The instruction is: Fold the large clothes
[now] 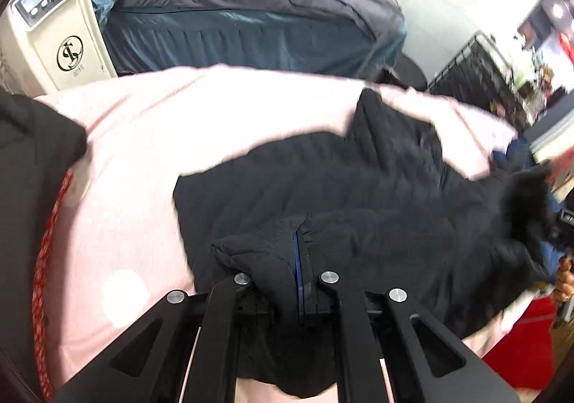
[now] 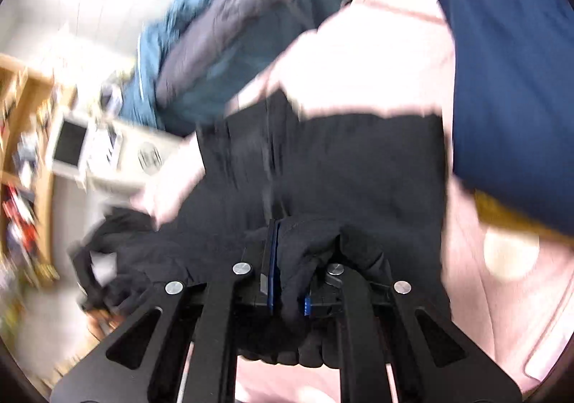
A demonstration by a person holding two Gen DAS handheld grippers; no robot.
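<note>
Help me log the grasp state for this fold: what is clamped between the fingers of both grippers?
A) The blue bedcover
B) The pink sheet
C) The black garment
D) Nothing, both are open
C: black fabric of the black garment is bunched between the fingers of the left gripper and the right gripper, above the pink sheet.

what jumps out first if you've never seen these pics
A black garment sprawls across a pink sheet, and both claws are clamped on bunched folds of it: the left claw and the right claw, each at the bottom of its own view. Behind, in the left view, stands a dark blue bed with a beige machine to its left.
</note>
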